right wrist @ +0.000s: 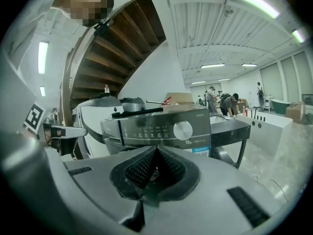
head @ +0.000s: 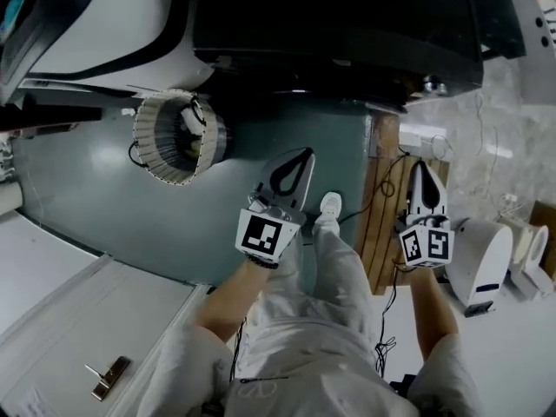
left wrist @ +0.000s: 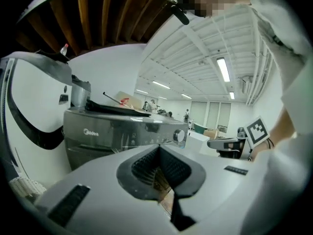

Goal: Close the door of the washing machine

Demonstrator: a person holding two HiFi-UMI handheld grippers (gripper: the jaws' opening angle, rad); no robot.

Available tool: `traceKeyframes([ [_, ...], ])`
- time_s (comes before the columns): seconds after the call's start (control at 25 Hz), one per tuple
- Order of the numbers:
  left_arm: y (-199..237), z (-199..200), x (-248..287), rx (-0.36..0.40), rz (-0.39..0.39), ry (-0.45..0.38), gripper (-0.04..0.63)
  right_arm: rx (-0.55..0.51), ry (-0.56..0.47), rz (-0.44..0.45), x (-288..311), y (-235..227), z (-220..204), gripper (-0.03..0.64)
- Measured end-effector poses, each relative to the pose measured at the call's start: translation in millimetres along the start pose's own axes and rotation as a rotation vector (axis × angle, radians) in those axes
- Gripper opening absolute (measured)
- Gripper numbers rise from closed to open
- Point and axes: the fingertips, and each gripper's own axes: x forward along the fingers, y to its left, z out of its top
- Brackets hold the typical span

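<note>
At the washing machine (left wrist: 117,133): dark grey panel (right wrist: 149,127), silver knob (right wrist: 183,130).
Left gripper (left wrist: 159,151): jaws together, empty.
Right gripper (right wrist: 156,149): jaws together, empty.

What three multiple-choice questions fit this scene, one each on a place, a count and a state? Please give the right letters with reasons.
1. Head view: where is the ribbed hose from the left gripper? A upper left; B lower right; C between its jaws.
2. How many round knobs does the washing machine show? A none; B one; C three.
3. How do the jaws of the left gripper and the right gripper stand? A wide apart; B shut on cloth; C together, empty.
Answers: 1 A: it lies up and left. 2 B: only one shows. 3 C: the jaws meet on nothing.
</note>
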Motion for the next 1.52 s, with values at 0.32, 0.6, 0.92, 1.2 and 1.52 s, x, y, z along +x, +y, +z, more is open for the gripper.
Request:
traceKeyframes([
  [0.32,9.8,73.7,-82.9,0.046,0.059,-0.006,0.003,-0.015,-0.043,0.158,-34.7,87.4,99.7,0.012],
  [0.6,10.4,136.3,-109.9,0.080,0.082,-0.090,0.003,-0.032,-0.120,0.178,-70.3,110.4,173.4,0.011],
  [0.92,1.5,191.6,-127.2,0.136,0.065,-0.166,0.003,-0.026,-0.178,0.141,-103.7,110.0,216.5,0.012],
  [1.2,-20.9,236.0,-134.5,0.206,0.047,-0.250,0.003,-0.081,-0.223,0.141,-134.8,100.6,237.2,0.011],
  [1.52,-32.2,250.0,-135.5,0.230,0.059,-0.281,0.003,-0.082,-0.232,0.152,-141.2,95.6,239.7,0.011],
])
